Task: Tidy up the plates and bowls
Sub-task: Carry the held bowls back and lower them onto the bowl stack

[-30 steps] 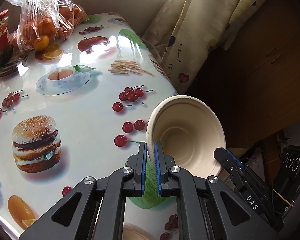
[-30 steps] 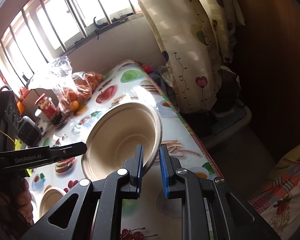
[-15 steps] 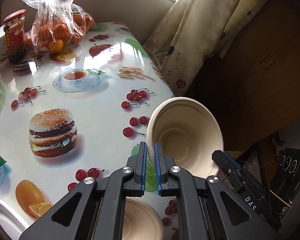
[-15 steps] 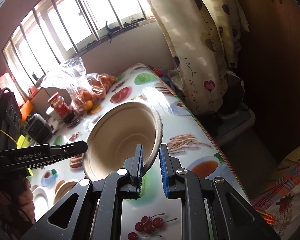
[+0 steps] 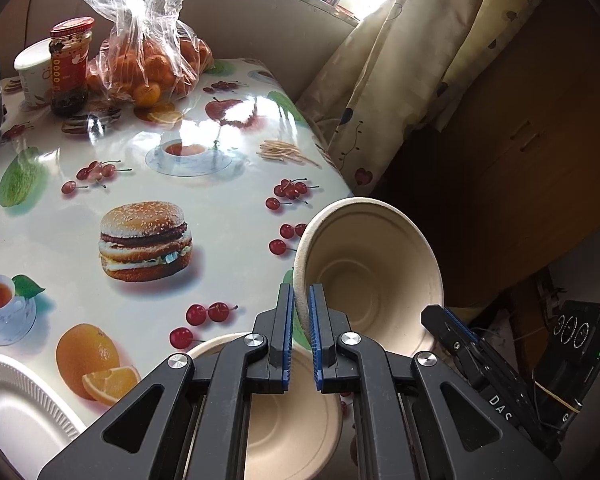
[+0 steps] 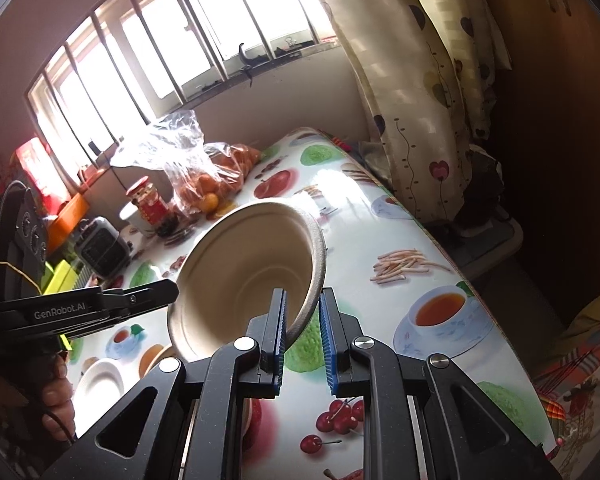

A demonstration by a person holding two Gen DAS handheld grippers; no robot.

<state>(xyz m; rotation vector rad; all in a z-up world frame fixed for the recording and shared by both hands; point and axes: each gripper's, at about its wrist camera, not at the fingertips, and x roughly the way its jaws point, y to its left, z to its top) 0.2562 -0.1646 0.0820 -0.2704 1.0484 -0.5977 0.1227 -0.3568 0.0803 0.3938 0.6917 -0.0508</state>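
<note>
While tilted – bowl (image 5: 374,276) beyond table (image 5: 228,216) edge

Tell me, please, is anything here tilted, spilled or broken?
Nothing is spilled or broken. Only the beige bowl is askew: both tools, left and right, pinch its rim, so it hangs tipped on its side above the table.
</note>
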